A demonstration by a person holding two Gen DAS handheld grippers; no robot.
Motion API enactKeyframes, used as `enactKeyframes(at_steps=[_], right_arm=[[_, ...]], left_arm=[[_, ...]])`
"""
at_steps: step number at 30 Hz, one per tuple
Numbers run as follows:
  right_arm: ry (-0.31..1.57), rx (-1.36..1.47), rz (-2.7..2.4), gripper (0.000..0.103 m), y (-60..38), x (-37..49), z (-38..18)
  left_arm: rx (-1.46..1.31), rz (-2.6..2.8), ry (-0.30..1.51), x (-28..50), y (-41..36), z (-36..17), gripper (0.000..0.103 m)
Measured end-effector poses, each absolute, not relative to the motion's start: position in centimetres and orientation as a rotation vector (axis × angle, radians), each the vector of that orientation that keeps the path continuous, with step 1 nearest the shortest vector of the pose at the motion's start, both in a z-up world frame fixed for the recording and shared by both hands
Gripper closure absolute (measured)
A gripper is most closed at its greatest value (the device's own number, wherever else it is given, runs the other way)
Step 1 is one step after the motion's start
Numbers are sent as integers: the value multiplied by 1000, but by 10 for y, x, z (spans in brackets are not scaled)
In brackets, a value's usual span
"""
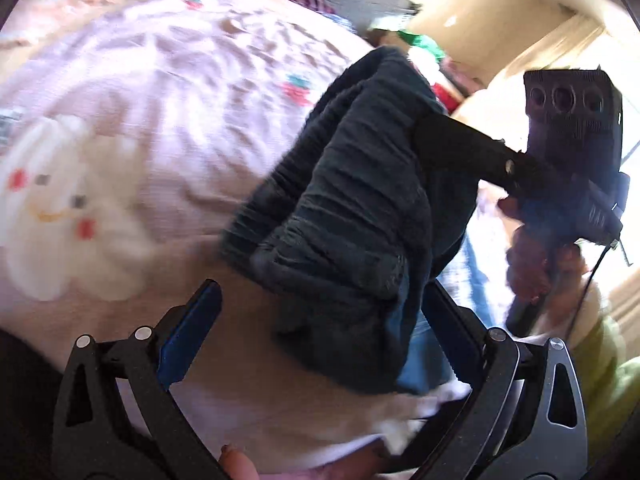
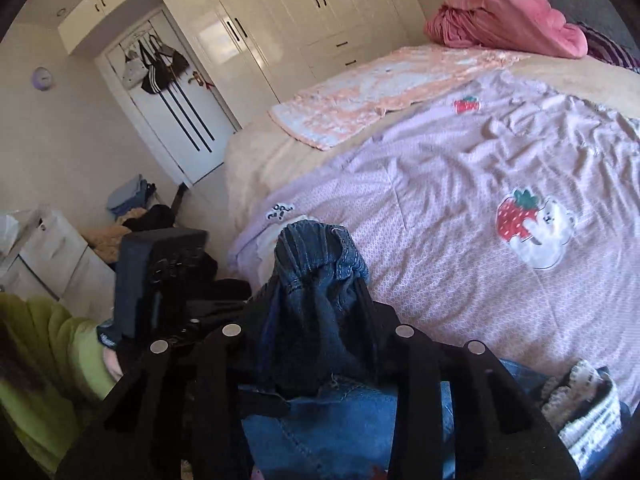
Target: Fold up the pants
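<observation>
Your left tongs (image 1: 320, 332) gape apart under the dark blue denim pants (image 1: 360, 208), a bunched, wrinkled wad with an elastic waistband lifted just above the pink bedspread (image 2: 460, 208), pinched in your right tongs (image 2: 316, 280).

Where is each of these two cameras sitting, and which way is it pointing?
Left wrist: sits on the left claw, looking down across the bed; shows its open fingers, the dark jeans, and the right claw biting them.
Right wrist: sits on the right claw, facing the bed and wardrobe; shows its fingers shut on the jeans, plus a green sleeve.
Shared: the jeans, the bed, each other's claw.
</observation>
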State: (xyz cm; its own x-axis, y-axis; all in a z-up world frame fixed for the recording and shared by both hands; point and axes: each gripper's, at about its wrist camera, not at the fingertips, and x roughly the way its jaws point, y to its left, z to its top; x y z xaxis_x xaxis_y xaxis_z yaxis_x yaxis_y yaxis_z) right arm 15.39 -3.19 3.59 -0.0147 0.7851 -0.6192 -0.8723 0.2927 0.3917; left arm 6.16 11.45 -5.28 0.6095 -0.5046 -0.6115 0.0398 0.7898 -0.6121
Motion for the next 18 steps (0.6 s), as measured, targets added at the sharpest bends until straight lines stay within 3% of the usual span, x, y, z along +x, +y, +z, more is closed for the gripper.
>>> enactKeyframes(at_steps=[2,4,7,10,18], right_arm=[[863,-126,1311,70,-43,151,44],[839,-135,1302,70,-56,148,51],[808,-142,1281,70,-77,147,59],[779,-134,1254,70,-101,150,64],[717,-114,1164,70,-166,158,66]], left_arm=[[-626,-396,852,67,109,-49,22],[-627,-451,854,72,99,-44,45],[-625,-500,856,78,84,-36,60],[-591,-508,843,83,65,-23,67],[-480,-457,872,97,2,-3,67]])
